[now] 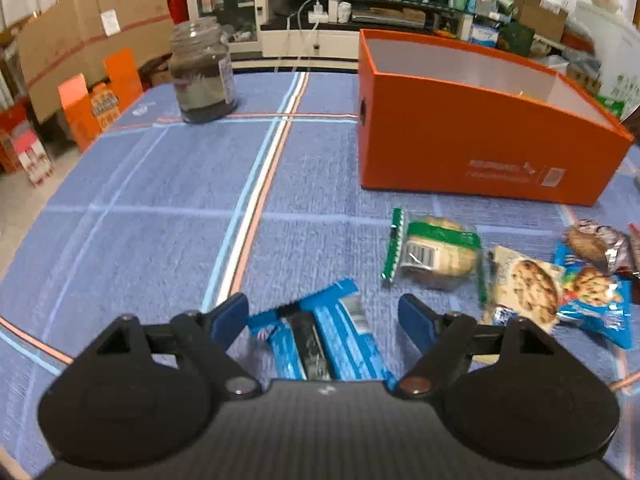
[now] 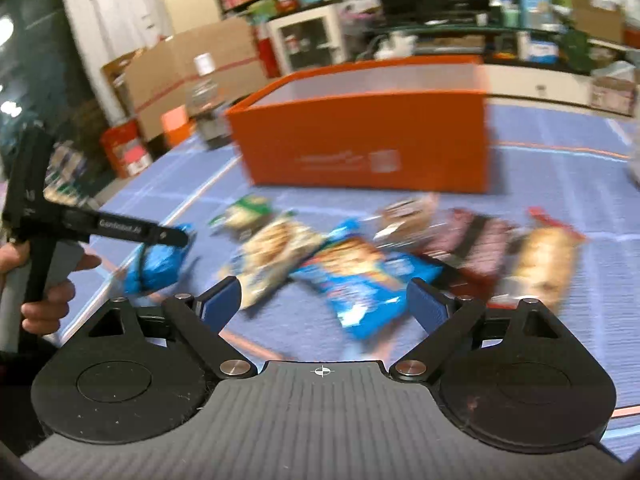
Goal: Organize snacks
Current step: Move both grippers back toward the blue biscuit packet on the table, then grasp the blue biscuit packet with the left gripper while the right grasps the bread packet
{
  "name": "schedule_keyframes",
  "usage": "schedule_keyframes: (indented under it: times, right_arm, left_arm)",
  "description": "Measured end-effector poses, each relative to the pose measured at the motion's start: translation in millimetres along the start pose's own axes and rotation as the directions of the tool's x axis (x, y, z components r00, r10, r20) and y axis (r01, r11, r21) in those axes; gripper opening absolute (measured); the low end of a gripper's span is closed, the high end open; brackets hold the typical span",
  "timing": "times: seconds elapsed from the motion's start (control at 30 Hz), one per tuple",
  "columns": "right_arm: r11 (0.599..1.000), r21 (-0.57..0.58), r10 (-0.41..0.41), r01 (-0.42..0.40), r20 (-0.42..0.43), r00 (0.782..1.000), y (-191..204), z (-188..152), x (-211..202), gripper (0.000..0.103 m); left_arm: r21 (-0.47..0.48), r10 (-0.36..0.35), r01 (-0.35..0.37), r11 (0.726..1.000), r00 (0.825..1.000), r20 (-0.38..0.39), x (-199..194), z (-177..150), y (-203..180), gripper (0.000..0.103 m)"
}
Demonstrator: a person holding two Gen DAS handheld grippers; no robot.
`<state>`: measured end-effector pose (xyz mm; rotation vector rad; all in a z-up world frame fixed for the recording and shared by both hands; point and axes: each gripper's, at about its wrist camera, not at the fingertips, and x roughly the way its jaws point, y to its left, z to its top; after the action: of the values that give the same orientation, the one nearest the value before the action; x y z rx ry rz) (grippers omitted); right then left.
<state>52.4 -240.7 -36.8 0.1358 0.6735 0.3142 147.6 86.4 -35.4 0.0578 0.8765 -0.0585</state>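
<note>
- We see an orange box (image 1: 460, 140), white inside.
- We note a blue tablecloth (image 1: 160, 200) crossed by white, pale-blue and orange stripes.
- We mark a blue wrapper (image 1: 332, 340).

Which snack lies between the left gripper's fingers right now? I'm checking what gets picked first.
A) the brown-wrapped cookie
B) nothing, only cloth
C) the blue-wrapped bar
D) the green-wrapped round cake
C: in the left wrist view the blue-wrapped bar lies on the cloth between the open fingers of the left gripper, with gaps on both sides, while the green-wrapped round cake sits farther off to the right.
</note>
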Motion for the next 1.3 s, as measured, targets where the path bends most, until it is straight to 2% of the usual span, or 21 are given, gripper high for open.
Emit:
schedule_keyframes:
  times: [0.1, 0.17, 0.2, 0.33, 0.47, 0.57, 0.6, 0.67, 0.7, 0.73, 0.83, 0.9, 0.97, 1.07, 1.17, 1.3]
  right_arm:
    - [0.991, 0.038, -0.128, 0.128, 0.018, 0.992, -28.6, -0.7, -4.8, 0.086]
    - [0.981, 0.064, -0.184, 0.183, 0.007, 0.983, -42.9, -2.6, -1.3, 0.086]
    - [0.978, 0.076, -0.195, 0.195, 0.001, 0.981, -49.8, -2.7, 1.2, 0.086]
    - [0.964, 0.099, -0.249, 0.248, -0.003, 0.968, -61.8, 4.0, 11.2, 0.084]
    - [0.936, 0.057, -0.346, 0.347, -0.026, 0.938, -65.0, 7.8, 17.4, 0.084]
    - [0.945, 0.063, -0.317, 0.32, -0.058, 0.947, -69.4, 6.1, 25.6, 0.083]
    - [0.942, 0.06, -0.326, 0.329, -0.057, 0.944, -71.7, 5.8, 26.4, 0.082]
    - [0.924, 0.072, -0.371, 0.375, -0.058, 0.927, -79.6, 7.1, 27.4, 0.082]
    - [0.909, 0.094, -0.4, 0.407, -0.081, 0.913, -87.6, 7.1, 29.3, 0.08]
    - [0.9, 0.13, -0.404, 0.415, -0.105, 0.909, -95.5, 6.8, 30.2, 0.077]
    - [0.922, 0.142, -0.353, 0.36, -0.071, 0.933, -94.4, 9.0, 23.4, 0.075]
    - [0.925, 0.085, -0.366, 0.371, -0.069, 0.928, -87.2, 9.8, 27.9, 0.075]
    - [0.928, 0.08, -0.358, 0.365, -0.087, 0.93, -87.4, 10.0, 34.2, 0.075]
    - [0.931, 0.046, -0.356, 0.362, -0.105, 0.928, -85.7, 13.1, 42.0, 0.081]
    - [0.939, 0.001, -0.341, 0.344, -0.132, 0.931, -83.9, 13.6, 47.0, 0.097]
    - [0.944, -0.009, -0.328, 0.33, -0.133, 0.935, -91.0, 11.8, 44.2, 0.097]
  left_arm:
    - [0.008, 0.032, -0.032, 0.999, 0.999, 0.025, -1.8, -6.9, -4.5, 0.081]
    - [0.02, 0.054, -0.055, 0.998, 0.998, 0.045, -3.4, -13.3, -6.0, 0.084]
    - [0.027, 0.067, -0.068, 0.997, 0.996, 0.051, -3.7, -15.5, -6.5, 0.088]
    - [0.014, 0.074, -0.075, 0.997, 0.997, 0.027, 2.5, -13.5, -5.4, 0.089]
    - [-0.022, 0.053, -0.053, 0.998, 0.999, 0.003, 5.9, -15.1, 3.7, 0.089]
    - [-0.044, 0.036, -0.036, 0.998, 0.999, -0.001, 2.7, -16.8, 9.1, 0.089]
    - [-0.047, 0.033, -0.033, 0.998, 0.999, 0.003, 1.4, -17.2, 9.5, 0.089]
    - [-0.051, 0.038, -0.038, 0.998, 0.999, 0.006, -0.1, -17.1, 10.6, 0.089]
    - [-0.053, 0.041, -0.04, 0.998, 0.999, 0.007, -1.0, -17.2, 11.2, 0.089]
    - [-0.055, 0.039, -0.038, 0.998, 0.999, 0.008, -1.8, -17.1, 12.0, 0.089]
    - [-0.054, 0.036, -0.035, 0.998, 0.999, 0.022, -10.8, -19.9, 13.8, 0.089]
    - [-0.036, 0.038, -0.036, 0.999, 0.999, 0.038, -18.6, -22.7, 11.1, 0.089]
    - [-0.019, 0.04, -0.039, 0.999, 0.998, 0.047, -23.4, -26.1, 6.7, 0.09]
    - [-0.01, 0.038, -0.038, 0.999, 0.999, 0.027, -20.5, -31.1, 1.2, 0.091]
    - [-0.01, 0.046, -0.046, 0.999, 0.999, 0.017, -12.4, -27.9, -4.3, 0.091]
    - [-0.004, 0.087, -0.087, 0.996, 0.996, -0.005, -2.9, -27.3, -7.6, 0.091]
